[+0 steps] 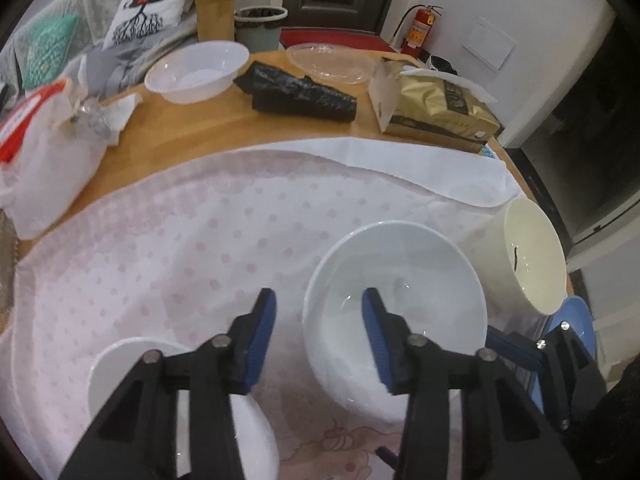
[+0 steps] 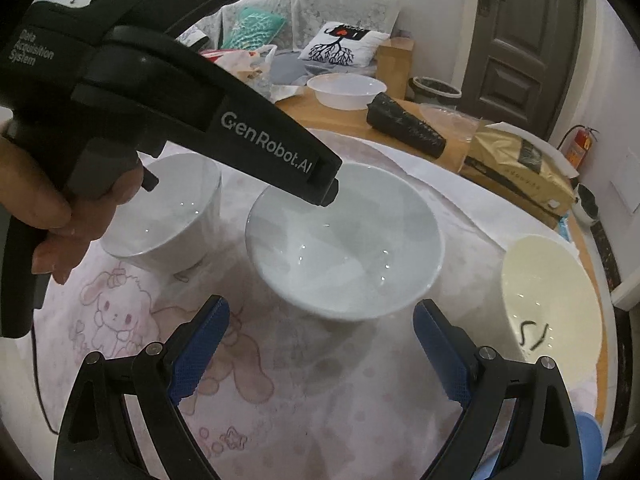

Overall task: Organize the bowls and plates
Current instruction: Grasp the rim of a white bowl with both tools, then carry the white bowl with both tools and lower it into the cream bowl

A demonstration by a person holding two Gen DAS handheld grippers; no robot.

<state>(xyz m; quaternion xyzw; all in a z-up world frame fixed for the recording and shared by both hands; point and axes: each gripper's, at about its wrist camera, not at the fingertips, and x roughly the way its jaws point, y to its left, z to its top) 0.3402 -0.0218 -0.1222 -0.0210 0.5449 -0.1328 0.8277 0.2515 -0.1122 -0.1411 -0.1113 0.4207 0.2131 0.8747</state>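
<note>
A pale blue-white bowl (image 1: 394,312) (image 2: 344,244) stands in the middle of the pink dotted cloth (image 1: 180,248). My left gripper (image 1: 319,312) is open above its left rim, the right finger over the bowl's inside. A smaller white bowl (image 1: 120,364) (image 2: 168,216) stands to its left. A cream bowl (image 1: 534,256) (image 2: 552,304) with dark marks stands to its right. A blue plate (image 1: 576,320) (image 2: 592,440) lies at the table's right edge. My right gripper (image 2: 322,320) is open and empty just before the middle bowl.
Further back on the wooden table (image 1: 208,120) are a white plastic bowl (image 1: 198,70), a clear plastic plate (image 1: 330,62), a black bag roll (image 1: 300,94), a gold package (image 1: 436,106) and a white plastic bag (image 1: 44,152). A bin (image 1: 260,26) stands behind the table.
</note>
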